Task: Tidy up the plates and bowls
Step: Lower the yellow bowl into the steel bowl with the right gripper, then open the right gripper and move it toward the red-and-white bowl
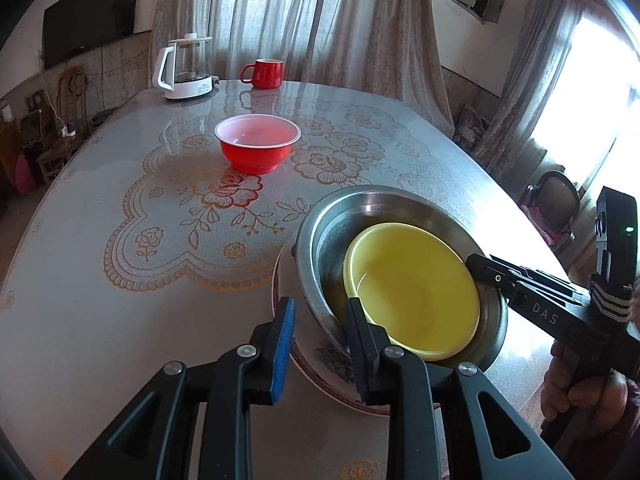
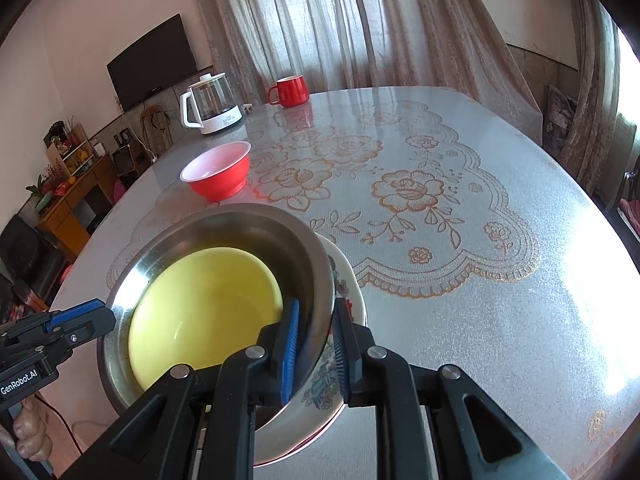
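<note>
Our left claw [image 1: 320, 312] stands narrow astride the steel bowl [image 1: 316, 240] rim, outer pad apart; our right claw [image 2: 317, 312] pinches that rim. We see the yellow bowl [image 1: 412, 292] inside, plate [image 1: 316, 364] beneath, red bowl [image 1: 256, 148] well ahead.

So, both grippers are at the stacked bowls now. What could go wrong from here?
1. The steel bowl sits tilted on the flowered plate; it may slide off if one side lets go.
2. The yellow bowl lies loose inside and could shift or clatter.
3. The left gripper straddles the steel rim with a gap showing at one pad, so its hold looks weak; the right gripper may carry the load alone.
</note>
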Available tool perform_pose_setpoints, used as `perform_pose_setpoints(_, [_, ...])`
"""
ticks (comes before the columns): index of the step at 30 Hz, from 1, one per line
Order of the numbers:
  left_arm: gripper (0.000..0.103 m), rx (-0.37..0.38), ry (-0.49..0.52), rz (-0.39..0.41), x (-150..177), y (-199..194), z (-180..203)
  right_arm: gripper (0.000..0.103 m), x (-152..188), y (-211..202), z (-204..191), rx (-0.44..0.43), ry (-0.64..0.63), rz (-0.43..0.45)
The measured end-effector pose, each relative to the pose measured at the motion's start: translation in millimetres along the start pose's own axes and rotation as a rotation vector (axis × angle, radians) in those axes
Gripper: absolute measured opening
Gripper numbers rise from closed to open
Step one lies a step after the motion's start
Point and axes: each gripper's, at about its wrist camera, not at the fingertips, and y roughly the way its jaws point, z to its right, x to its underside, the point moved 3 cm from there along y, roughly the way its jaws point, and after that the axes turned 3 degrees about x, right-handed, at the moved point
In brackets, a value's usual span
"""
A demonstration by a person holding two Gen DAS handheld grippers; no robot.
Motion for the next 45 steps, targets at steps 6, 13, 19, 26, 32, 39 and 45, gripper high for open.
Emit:
perform_pose_setpoints(6, [0.041, -0.012, -0.031, 0.015, 0, -4, -10, 0.016, -1, -1, 0, 0.007, -0.002, 0.004])
perform_pose_setpoints(13, [0.049, -0.045, -0.068, 0.031, -1, -6, -24, 0.022, -9, -9, 7, 0.029, 0.020, 0.033])
perform_pose_setpoints(19, [0.055, -0.081, -0.093, 0.025, -1, -3, -37, 0.034, -24, -16, 5, 0.012, 0.031, 0.061])
perform_pose_setpoints(26, [0.057, -0.093, -0.190, -0.031, 0, 8, -69, 0.046, -42, -13, -13, -0.154, 0.062, 0.032])
perform_pose_setpoints(32, [0.075, -0.117, -0.246, 0.008, -2, 8, -94, 0.053, -55, -1, -33, -0.294, 0.113, -0.017])
perform_pose_setpoints(39, [0.077, -0.106, -0.318, 0.007, -2, 18, -120, 0.058, -65, 21, -51, -0.414, 0.170, -0.100])
perform_pose_setpoints(45, [0.078, -0.079, -0.354, 0.012, -9, 24, -130, 0.058, -74, 44, -50, -0.529, 0.308, -0.188])
